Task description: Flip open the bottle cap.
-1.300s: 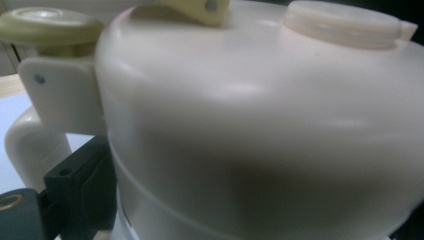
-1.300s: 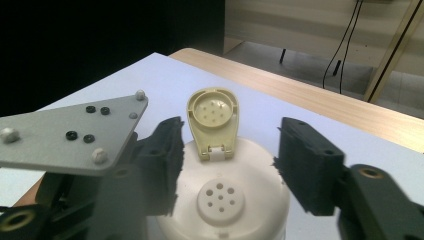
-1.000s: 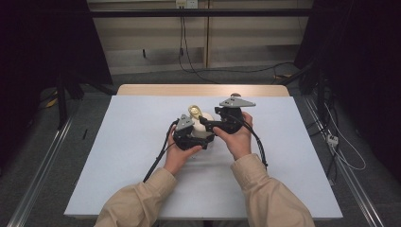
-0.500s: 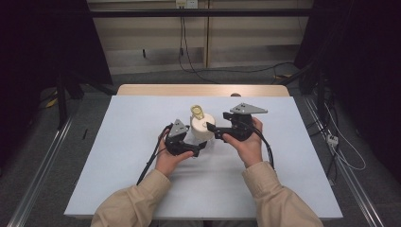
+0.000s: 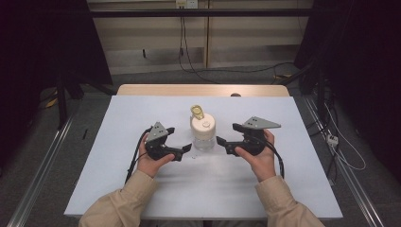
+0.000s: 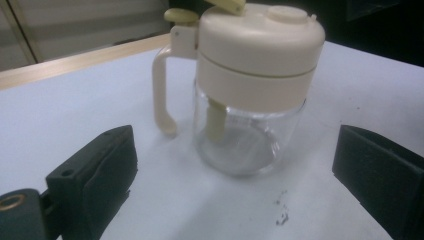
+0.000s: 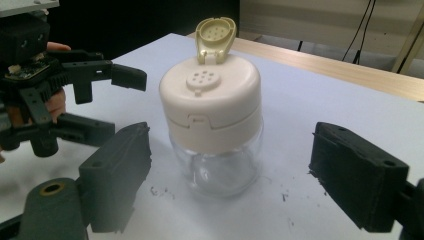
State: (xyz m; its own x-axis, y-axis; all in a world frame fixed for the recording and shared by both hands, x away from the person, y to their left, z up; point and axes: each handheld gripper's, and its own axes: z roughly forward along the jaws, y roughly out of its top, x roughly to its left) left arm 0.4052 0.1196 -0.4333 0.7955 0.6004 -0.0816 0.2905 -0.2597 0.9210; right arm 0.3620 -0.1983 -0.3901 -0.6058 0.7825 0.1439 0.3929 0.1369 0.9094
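A clear glass jar [image 5: 204, 136] with a cream lid and a side handle stands upright mid-table, its yellowish flip cap [image 5: 197, 112] raised. My left gripper [image 5: 178, 139] is just left of it, open, with a small gap. My right gripper [image 5: 227, 134] is just right of it; its jaws have just been opening and hold nothing. In the left gripper view the jar [image 6: 250, 100] stands ahead of the wide-apart left gripper [image 6: 235, 155]. In the right gripper view the jar [image 7: 212, 115] stands beyond the right gripper [image 7: 235, 150], with the left gripper [image 7: 122, 102] behind it at left.
The white table sheet [image 5: 142, 189] has bare room all round the jar. A wooden strip [image 5: 203, 90] runs along its far edge. Dark specks [image 6: 281, 215] lie on the sheet in front of the jar. Cables trail from both grippers.
Both hands have drawn apart from the jar, the left one to the left and the right one to the right. The jar now stands free on the table.
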